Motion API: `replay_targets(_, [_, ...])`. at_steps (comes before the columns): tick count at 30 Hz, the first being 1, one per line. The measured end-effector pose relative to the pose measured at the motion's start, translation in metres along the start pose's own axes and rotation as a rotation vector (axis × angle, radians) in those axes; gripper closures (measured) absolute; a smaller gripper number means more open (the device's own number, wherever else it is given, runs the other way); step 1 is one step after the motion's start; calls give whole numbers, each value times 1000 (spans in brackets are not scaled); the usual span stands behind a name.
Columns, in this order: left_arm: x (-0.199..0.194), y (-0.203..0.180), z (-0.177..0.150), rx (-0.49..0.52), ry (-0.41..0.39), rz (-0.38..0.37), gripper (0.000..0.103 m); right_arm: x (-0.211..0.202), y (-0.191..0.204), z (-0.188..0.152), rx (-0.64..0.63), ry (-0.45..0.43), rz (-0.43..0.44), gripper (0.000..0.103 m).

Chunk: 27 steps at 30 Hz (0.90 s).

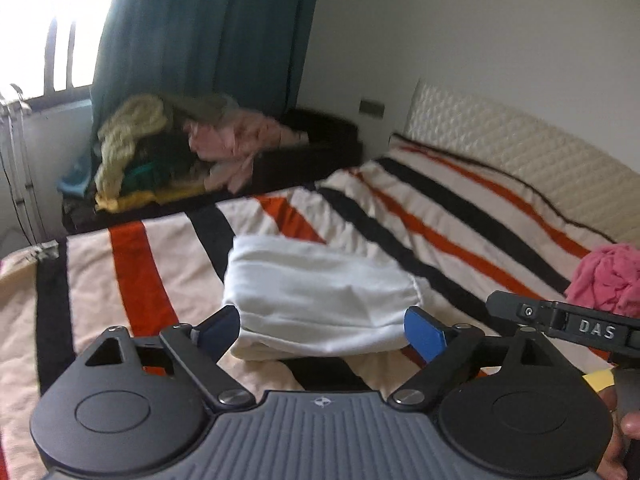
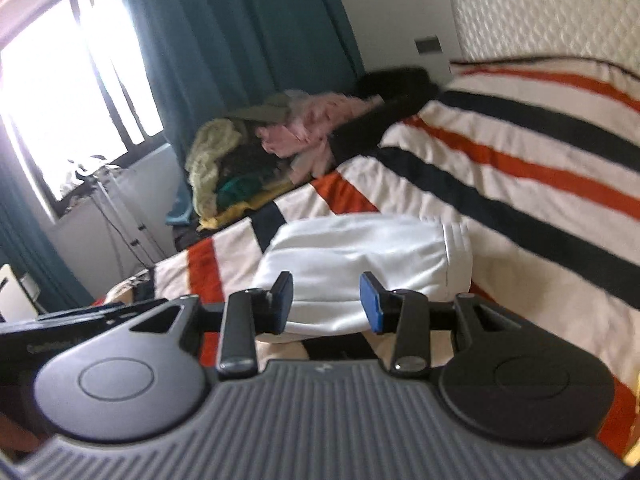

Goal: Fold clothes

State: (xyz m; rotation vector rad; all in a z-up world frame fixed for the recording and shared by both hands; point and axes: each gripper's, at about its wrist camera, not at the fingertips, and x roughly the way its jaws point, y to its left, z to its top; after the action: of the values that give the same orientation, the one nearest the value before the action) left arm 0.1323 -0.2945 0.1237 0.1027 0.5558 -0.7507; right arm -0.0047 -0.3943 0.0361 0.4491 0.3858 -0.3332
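A folded white garment [image 1: 320, 296] [image 2: 360, 256] lies on the striped bed cover [image 1: 460, 216] [image 2: 520, 168]. My left gripper [image 1: 322, 330] is open just in front of the garment's near edge, its blue pads spread to either side of it and empty. My right gripper [image 2: 327, 304] is open too, hovering over the near edge of the same garment with nothing between its pads. A crumpled pink garment [image 1: 608, 280] sits on the bed at the right. The right gripper's black body [image 1: 560, 320] shows at the right edge of the left wrist view.
A pile of unfolded clothes [image 1: 180, 152] [image 2: 272, 148] in yellow, pink, green and olive lies beyond the bed's far side, below a teal curtain [image 1: 208, 32]. A quilted headboard [image 1: 520, 148] stands at the right. A bright window [image 2: 60, 92] is at the left.
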Motion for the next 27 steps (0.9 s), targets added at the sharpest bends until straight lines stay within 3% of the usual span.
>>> replay_targets(1, [-13,-4,-2,12,-15,10,12,-12,3,-1,-8,-16,12,25])
replay_targets(3, [-38,-11,-9,42,-49,38,10,-32,8,-5,-17,-44,38,13])
replay_targets(4, [-48,-14,-14,48,-63,38,2,-43,11,-8,-25,-53,46,9])
replay_targets(13, [-124,-27,-72,61,-179,35,0,-101,26,-57,-113,-159,39,9])
replay_targets(19, [-155,-27,-106,72,-240,88,0,-113,37,-96,-163,-213,-11,9])
replay_targets(27, [-151,-26,-135,96,-237,112,0,-100,39,-139,-170,-221,-30,9])
